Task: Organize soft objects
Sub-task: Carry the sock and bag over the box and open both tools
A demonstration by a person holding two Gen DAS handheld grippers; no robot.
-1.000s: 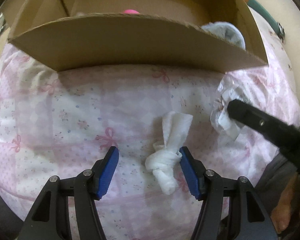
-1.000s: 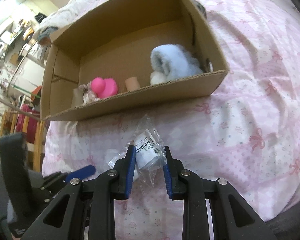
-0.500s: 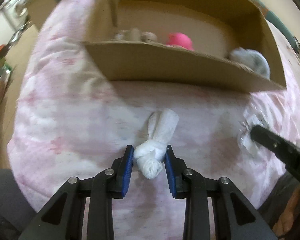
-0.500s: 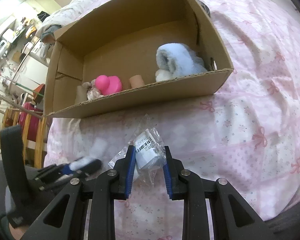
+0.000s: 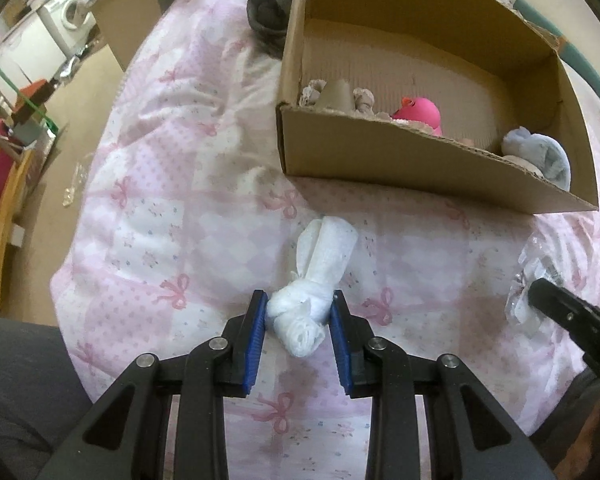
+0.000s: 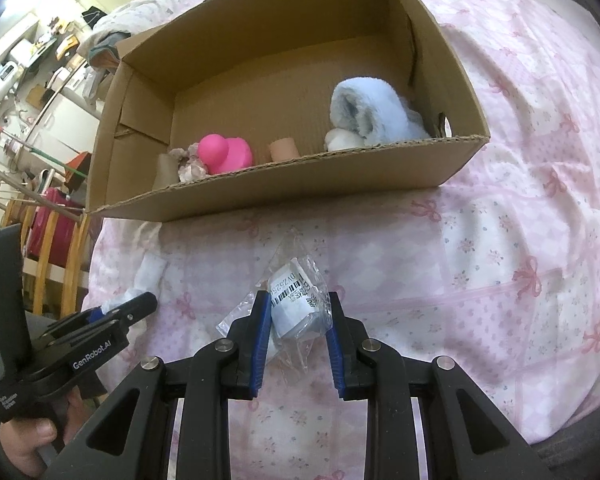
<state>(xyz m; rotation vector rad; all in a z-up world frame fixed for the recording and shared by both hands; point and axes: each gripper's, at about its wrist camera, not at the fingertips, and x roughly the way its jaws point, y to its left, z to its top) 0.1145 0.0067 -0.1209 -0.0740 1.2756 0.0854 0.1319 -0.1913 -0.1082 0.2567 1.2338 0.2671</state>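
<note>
A: Pink bow-print bedspread [image 5: 148, 184] covers the bed, cluttered room at 9 to 11 o'clock in the left wrist view. What's on it?

B: Cardboard box [image 6: 260, 194], open top, at 12 o'clock in the right wrist view. Inside: pink rubber duck [image 6: 226, 154], light blue fluffy roll [image 6: 370, 110], small beige cup [image 6: 284, 150].

A: Left tongs [image 5: 298, 322]?

B: Closed on the knotted white cloth [image 5: 314, 294]. Blue pads press both sides of the knot; the loose end points to 12, toward the box. Cloth sits on the bedspread, just short of the box's front wall.

A: Right tongs [image 6: 298, 314]?

B: Gripping the clear plastic packet [image 6: 296, 296], barcode label facing up, white-blue thing inside. Also in front of the box, not in it.

A: Are the two near each other?

B: Side by side. Left tool shows at 8 o'clock in the right wrist view, right tool at 4 o'clock in the left wrist view.

A: Anything else?

B: Dark bundle [image 5: 270, 12] on the bed past the box's far left corner, 12 o'clock, left wrist view.
</note>
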